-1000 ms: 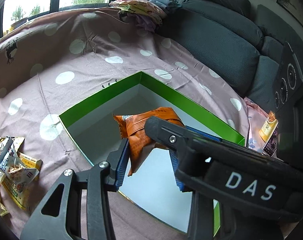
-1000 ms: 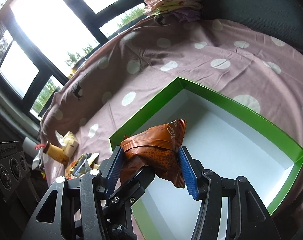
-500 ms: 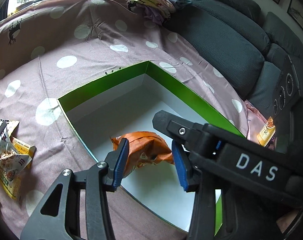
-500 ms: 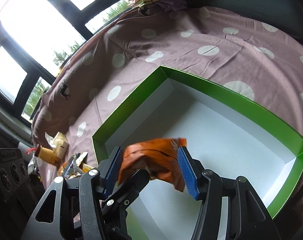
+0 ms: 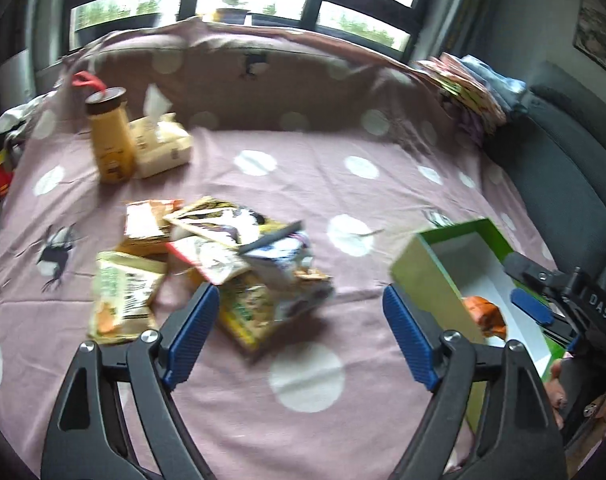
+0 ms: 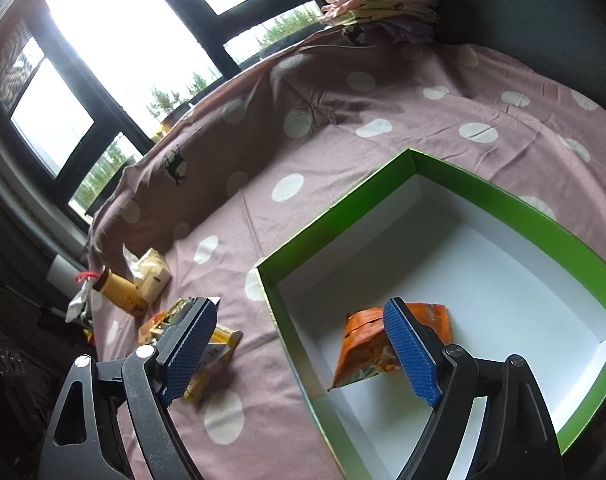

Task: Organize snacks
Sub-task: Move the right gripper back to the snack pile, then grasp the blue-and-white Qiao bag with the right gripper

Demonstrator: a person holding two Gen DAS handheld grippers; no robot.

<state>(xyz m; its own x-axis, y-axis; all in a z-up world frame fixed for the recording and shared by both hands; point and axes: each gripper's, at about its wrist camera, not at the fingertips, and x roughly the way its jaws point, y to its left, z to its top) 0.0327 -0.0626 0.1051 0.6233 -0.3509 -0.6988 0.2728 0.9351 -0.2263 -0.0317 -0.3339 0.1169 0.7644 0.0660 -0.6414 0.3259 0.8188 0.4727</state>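
Note:
A green box with a white inside lies on the spotted pink cloth; in the left wrist view it is at the right. An orange snack packet lies on the box floor near its left wall, and also shows in the left wrist view. My right gripper is open and empty, above the box's left wall. My left gripper is open and empty, just short of a heap of snack packets. The right gripper's blue pad shows over the box.
A yellow bottle with a dark cap and a pale tissue pack stand at the back left. Folded clothes lie on the dark sofa at the right. Windows run behind.
My right gripper has opened and dropped the orange packet into the box. My left gripper has swung left, away from the box, toward the heap of snacks.

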